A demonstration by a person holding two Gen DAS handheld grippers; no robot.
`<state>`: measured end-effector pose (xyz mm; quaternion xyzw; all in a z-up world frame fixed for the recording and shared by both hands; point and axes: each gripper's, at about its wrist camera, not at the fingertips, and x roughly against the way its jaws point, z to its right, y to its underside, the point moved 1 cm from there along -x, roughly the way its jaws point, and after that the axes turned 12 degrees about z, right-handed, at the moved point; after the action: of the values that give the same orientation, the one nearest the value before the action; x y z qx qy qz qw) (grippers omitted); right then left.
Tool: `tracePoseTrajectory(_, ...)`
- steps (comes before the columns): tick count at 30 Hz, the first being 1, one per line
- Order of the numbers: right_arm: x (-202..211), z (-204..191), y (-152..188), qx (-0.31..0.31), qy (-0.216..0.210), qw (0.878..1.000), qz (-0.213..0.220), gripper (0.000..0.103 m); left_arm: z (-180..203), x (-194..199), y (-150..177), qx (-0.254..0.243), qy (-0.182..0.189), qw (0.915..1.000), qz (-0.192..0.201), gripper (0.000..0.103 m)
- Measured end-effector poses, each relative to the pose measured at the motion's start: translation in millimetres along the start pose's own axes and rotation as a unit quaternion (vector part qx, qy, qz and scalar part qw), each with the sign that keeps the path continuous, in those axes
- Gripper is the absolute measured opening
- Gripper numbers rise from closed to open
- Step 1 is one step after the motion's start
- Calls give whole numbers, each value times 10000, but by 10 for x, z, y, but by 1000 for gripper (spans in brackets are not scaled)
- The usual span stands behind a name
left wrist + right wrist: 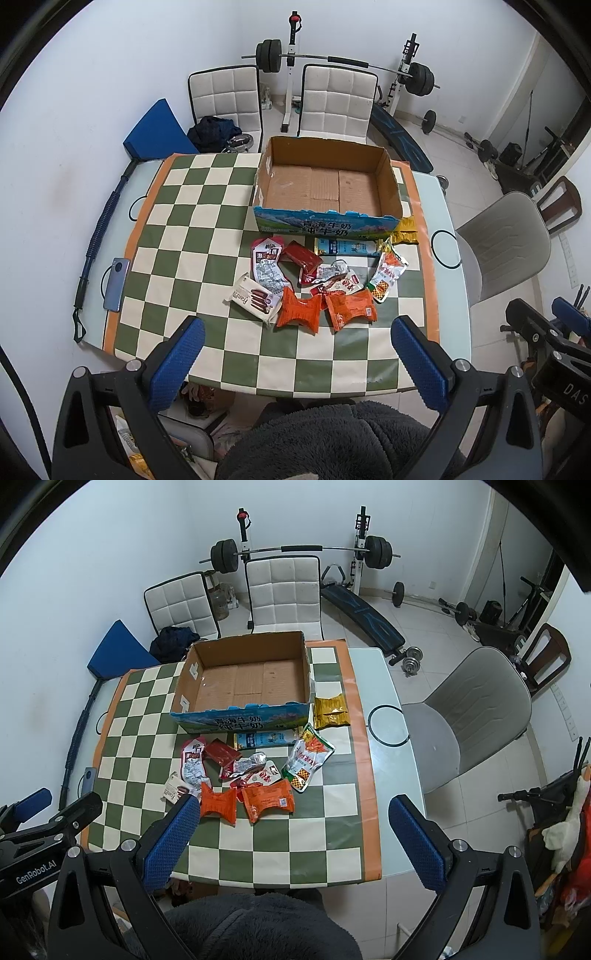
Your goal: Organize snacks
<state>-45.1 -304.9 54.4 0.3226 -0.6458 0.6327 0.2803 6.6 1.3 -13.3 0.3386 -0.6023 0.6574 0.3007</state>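
An open cardboard box point(325, 184) point(243, 679) with nothing in it stands on the far half of a green-and-cream checked mat point(207, 236) point(325, 812). In front of it lies a loose heap of snack packets: two orange ones point(299, 310) point(267, 803), a dark red one point(304, 256), a white wafer pack point(253, 299), a blue-white pack point(347, 246) point(266, 738) and a gold pack point(406, 232) point(332, 710). My left gripper point(297, 332) hangs open above the table's near edge, short of the heap. My right gripper point(295, 808) is also open, nothing between its fingers.
A phone point(116, 284) and a blue spring bar point(98, 243) lie on the table's left side. Two padded chairs point(225, 99) stand behind the table, a grey chair point(465, 716) at its right. Barbell rack point(332, 61) at the back wall. A fleece garment point(332, 439) lies below.
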Motion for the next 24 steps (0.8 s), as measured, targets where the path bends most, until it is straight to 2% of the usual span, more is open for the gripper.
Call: tracePoseTrajectory(24,103,-18,-41,23,-26,10000,10,103,28,131,-20,33,-6,10000,44,103)
